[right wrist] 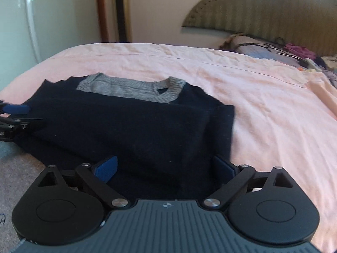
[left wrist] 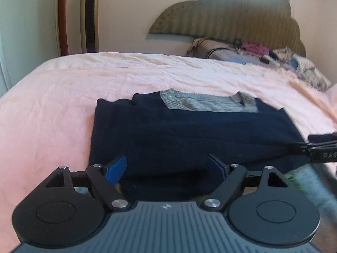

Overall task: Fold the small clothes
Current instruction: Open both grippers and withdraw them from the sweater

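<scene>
A navy knitted sweater (left wrist: 189, 135) with a grey collar (left wrist: 202, 103) lies folded on the pink bedsheet (left wrist: 63, 97). My left gripper (left wrist: 168, 168) hovers open over its near edge, blue pads wide apart, nothing pinched between them. In the right wrist view the same sweater (right wrist: 134, 126) spreads ahead with its grey collar (right wrist: 130, 88) at the far side. My right gripper (right wrist: 166, 168) is open too, above the sweater's near right corner, its pads clear of the cloth. Each gripper shows at the edge of the other's view: the right gripper (left wrist: 320, 147) and the left gripper (right wrist: 16, 116).
A padded headboard (left wrist: 231, 19) stands behind the bed. Pillows and a heap of mixed clothes (left wrist: 263, 54) lie at the far right. A tall gold floor unit (left wrist: 89, 14) and white door stand by the wall at left. Grey fabric (right wrist: 19, 168) lies near the bed's front edge.
</scene>
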Tool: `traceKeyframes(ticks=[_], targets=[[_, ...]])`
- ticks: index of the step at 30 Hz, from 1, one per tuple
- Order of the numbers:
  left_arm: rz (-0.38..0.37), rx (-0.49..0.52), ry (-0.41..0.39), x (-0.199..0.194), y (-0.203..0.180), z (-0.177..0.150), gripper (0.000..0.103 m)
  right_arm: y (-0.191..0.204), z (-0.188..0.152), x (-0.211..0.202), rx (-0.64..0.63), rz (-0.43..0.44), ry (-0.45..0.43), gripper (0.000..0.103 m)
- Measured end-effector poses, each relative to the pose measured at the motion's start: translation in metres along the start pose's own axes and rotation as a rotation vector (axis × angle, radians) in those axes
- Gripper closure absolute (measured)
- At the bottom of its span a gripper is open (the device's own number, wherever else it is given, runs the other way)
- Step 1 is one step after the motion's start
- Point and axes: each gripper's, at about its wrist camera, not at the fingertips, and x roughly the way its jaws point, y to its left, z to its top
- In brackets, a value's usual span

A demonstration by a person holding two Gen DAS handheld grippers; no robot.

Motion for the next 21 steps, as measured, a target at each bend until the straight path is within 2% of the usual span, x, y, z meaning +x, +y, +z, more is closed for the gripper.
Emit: traceKeyframes(ticks=[1, 2, 3, 4, 5, 6, 7, 8, 10, 12, 13, 15, 16, 17, 20, 21], targets=[[-0.029, -0.012, 0.003, -0.011, -0.001, -0.008, 0.019, 0.002, -0.002, -0.010, 0.035, 0.006, -0.009, 0.011], [-0.034, -0.003, 0.014, -0.021, -0.006, -0.021, 0.018, 0.005, -0.006, -0.022, 0.046, 0.065, -0.017, 0.010], [-0.024, 0.018, 0.032, -0.025, -0.009, -0.032, 0.018, 0.012, -0.014, -0.031, 0.046, 0.122, -0.018, 0.005], [-0.004, 0.061, 0.074, -0.024, -0.013, -0.045, 0.018, 0.019, -0.023, -0.038, 0.041, 0.149, -0.010, 0.002], [0.030, 0.118, 0.073, -0.023, -0.015, -0.058, 0.017, 0.026, -0.034, -0.040, 0.025, 0.162, 0.005, 0.002], [0.071, 0.177, 0.025, -0.029, -0.018, -0.067, 0.013, 0.029, -0.045, -0.038, -0.001, 0.159, 0.030, 0.001], [0.098, 0.180, 0.026, -0.035, -0.017, -0.071, 0.013, 0.030, -0.057, -0.035, -0.030, 0.132, 0.025, 0.000], [0.095, 0.145, 0.047, -0.042, -0.014, -0.069, 0.013, 0.032, -0.067, -0.038, -0.078, 0.083, -0.025, 0.000], [0.055, 0.081, 0.075, -0.059, -0.009, -0.070, 0.013, 0.029, -0.067, -0.049, -0.021, 0.043, -0.005, 0.002], [0.013, 0.087, 0.074, -0.071, -0.013, -0.081, 0.011, 0.035, -0.071, -0.069, 0.003, 0.080, -0.014, 0.002], [0.018, 0.115, 0.091, -0.070, -0.018, -0.089, 0.005, 0.042, -0.076, -0.077, -0.021, 0.113, -0.024, 0.000], [0.077, 0.188, 0.036, -0.073, -0.028, -0.105, 0.004, 0.058, -0.092, -0.082, -0.086, 0.142, 0.000, 0.000], [0.091, 0.176, 0.046, -0.078, -0.030, -0.105, 0.004, 0.062, -0.101, -0.079, -0.118, 0.134, 0.006, 0.000], [0.088, 0.152, 0.067, -0.083, -0.031, -0.105, 0.004, 0.062, -0.109, -0.085, -0.142, 0.124, -0.043, 0.000], [0.062, 0.093, 0.101, -0.105, -0.028, -0.114, 0.003, 0.059, -0.104, -0.101, -0.066, 0.066, 0.008, 0.000], [0.061, 0.105, 0.114, -0.108, -0.029, -0.121, 0.002, 0.061, -0.106, -0.110, -0.060, 0.075, 0.001, 0.000]])
